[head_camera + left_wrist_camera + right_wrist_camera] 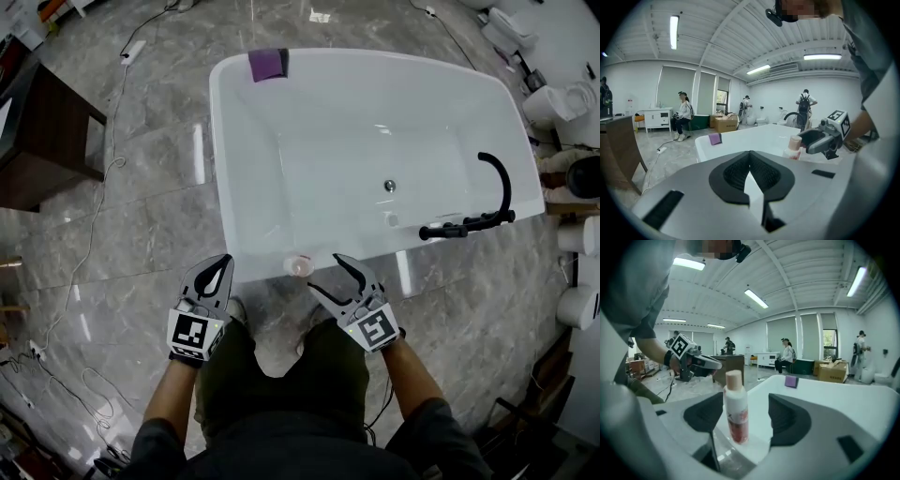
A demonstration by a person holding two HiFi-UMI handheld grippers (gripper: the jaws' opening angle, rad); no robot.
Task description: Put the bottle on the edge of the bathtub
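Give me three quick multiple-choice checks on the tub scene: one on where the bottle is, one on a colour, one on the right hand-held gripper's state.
1. Where does the bottle stand?
A. On the near edge of the bathtub
B. On the floor beside the tub
C. Inside the tub by the drain

2. What colour is the faucet?
A. Chrome
B. Black
C. Gold

3. How is the right hand-held gripper?
A. Shut on the bottle
B. Shut and empty
C. Open, with the bottle between its jaws, untouched

Answers:
1. A, the head view shows it upright on the rim nearest the person.
2. B, its curved spout is dark against the white tub.
3. C, the right gripper view shows gaps between the bottle and both pads.
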